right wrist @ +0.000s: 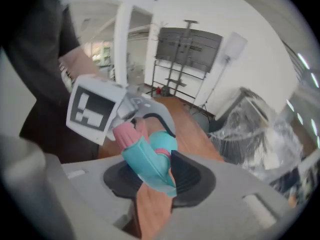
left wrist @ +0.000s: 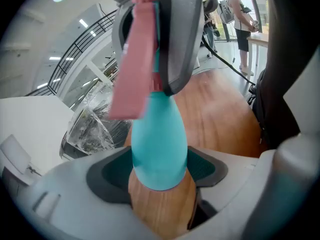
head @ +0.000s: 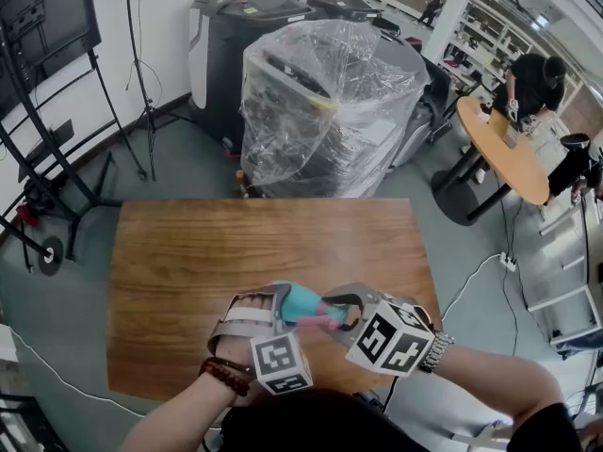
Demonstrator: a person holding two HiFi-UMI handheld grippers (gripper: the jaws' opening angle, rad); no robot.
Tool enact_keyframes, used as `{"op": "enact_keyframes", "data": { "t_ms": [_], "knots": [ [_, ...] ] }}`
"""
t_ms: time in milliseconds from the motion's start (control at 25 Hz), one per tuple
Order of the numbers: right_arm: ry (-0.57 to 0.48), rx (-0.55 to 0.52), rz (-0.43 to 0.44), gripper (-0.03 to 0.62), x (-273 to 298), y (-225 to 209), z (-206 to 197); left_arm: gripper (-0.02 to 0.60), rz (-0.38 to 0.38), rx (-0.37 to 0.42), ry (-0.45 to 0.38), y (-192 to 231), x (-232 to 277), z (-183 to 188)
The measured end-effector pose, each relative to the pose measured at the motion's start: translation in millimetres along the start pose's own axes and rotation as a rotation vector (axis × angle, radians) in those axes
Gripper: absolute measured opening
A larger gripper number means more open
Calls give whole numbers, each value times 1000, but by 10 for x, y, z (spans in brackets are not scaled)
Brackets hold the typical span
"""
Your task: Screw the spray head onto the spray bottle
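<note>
Above the near edge of the wooden table [head: 254, 252] I hold a teal spray bottle [head: 301, 301] lying sideways. My left gripper [head: 281, 307] is shut on its body. In the left gripper view the bottle [left wrist: 159, 149] fills the gap between the pads, and the pink spray head [left wrist: 136, 59] sits at its neck. My right gripper [head: 343, 314] is shut on that spray head [head: 332, 314]. The right gripper view shows the pink and teal spray head [right wrist: 145, 159] pinched between the pads, with the bottle [right wrist: 164, 141] just behind it and the left gripper's marker cube [right wrist: 92, 109] beyond.
A plastic-wrapped machine [head: 325, 111] and dark bins [head: 236, 36] stand beyond the table's far edge. Tripod and screen stands [head: 141, 92] are at the left. A round table [head: 499, 149] with people at it is far right. Cables cross the floor at the right.
</note>
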State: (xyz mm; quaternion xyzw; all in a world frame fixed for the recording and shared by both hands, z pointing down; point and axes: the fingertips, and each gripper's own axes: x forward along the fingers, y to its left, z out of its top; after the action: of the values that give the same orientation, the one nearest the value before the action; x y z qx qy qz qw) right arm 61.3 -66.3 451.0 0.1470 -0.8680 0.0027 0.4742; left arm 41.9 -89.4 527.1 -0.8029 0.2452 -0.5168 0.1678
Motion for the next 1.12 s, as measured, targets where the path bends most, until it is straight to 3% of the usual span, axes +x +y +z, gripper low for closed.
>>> {"op": "enact_keyframes", "data": {
  "t_ms": [120,240,320,360,480,600,720,1040,1120],
  "knots": [
    [-57,435,24,123,38,-131,-40,365,27,4,23,24,29,-32],
    [-137,886,106,123,94,-211,-123,365,56,25,49,33,70,-76],
    [-186,1086,163,124,131,-230,-169,365,60,34,61,22,106,-92],
    [-198,1127,177,124,143,-228,-182,365,54,34,64,4,123,-94],
    [-199,1105,182,127,162,-191,-185,367,25,20,55,-67,150,-87],
    [-206,1026,188,223,136,-170,-131,367,-6,-12,27,-116,154,-60],
    [-216,935,169,270,66,-185,-94,367,-32,-47,5,-135,165,-82],
    [-228,766,125,290,-261,-239,-139,367,-59,-116,-73,-80,155,-75],
    [-228,671,91,295,-388,-270,-124,367,-71,-123,-81,-66,157,-102]
  ]
}}
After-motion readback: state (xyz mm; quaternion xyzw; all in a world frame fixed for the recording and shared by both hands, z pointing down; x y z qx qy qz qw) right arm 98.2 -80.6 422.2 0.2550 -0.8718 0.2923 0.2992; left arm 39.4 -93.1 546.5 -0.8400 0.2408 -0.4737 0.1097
